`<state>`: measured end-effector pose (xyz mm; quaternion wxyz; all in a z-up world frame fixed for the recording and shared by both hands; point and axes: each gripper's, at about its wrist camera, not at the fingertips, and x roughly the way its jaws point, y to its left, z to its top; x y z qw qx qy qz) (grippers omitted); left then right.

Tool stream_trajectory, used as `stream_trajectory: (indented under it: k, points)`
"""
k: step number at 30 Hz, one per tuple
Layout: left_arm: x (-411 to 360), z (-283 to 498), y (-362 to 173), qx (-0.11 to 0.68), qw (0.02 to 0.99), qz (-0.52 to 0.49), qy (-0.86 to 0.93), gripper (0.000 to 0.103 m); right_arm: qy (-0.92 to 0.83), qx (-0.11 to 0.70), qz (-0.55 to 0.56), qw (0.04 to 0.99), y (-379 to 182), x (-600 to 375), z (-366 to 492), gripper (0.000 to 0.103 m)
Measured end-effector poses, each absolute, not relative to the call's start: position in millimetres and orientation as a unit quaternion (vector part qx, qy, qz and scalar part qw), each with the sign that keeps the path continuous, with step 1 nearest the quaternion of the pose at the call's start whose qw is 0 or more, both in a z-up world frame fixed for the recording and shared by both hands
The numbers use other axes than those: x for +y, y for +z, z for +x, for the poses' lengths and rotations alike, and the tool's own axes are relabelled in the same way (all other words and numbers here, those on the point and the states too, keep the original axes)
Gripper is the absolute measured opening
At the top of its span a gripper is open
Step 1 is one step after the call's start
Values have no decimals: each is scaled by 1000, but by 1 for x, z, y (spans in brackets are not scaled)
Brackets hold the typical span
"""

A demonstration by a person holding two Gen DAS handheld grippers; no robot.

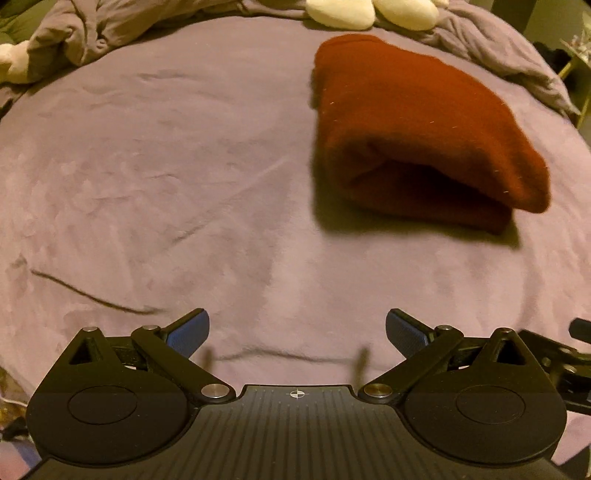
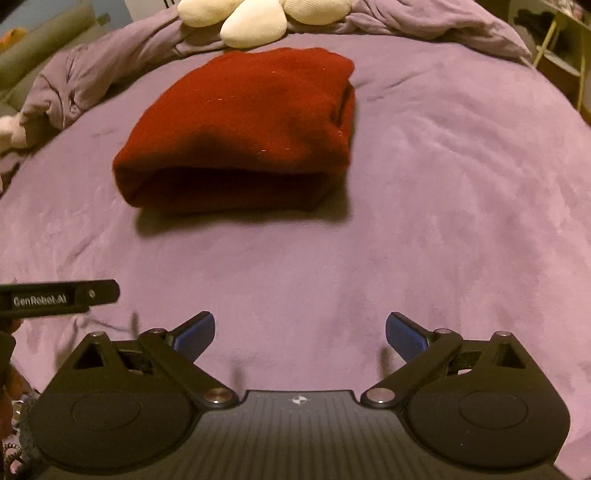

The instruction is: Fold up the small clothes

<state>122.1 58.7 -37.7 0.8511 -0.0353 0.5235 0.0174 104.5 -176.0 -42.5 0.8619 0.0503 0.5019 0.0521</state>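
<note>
A dark red garment lies folded into a thick bundle on the purple bedspread. It also shows in the right wrist view, ahead and a little left. My left gripper is open and empty, held back from the garment, which lies ahead to its right. My right gripper is open and empty, also well short of the garment. Part of the left gripper's body shows at the left edge of the right wrist view.
A rumpled purple blanket is bunched along the far and left side of the bed. White cushions lie at the far edge behind the garment. A yellow-framed shelf stands at the far right.
</note>
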Motion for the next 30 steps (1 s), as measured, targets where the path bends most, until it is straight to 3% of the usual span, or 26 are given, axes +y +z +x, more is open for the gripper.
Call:
stream_trajectory:
  k: [4, 14, 30]
  points:
    - [62, 119, -27, 524, 850, -42, 32, 103, 47, 541, 3, 840, -32, -164, 114, 99]
    - [48, 140, 3, 511, 858, 35, 39, 103, 0, 540, 30, 841, -8, -164, 137, 99]
    - [44, 153, 10, 514, 856, 35, 42, 103, -5, 515, 14, 857, 14, -155, 146, 99]
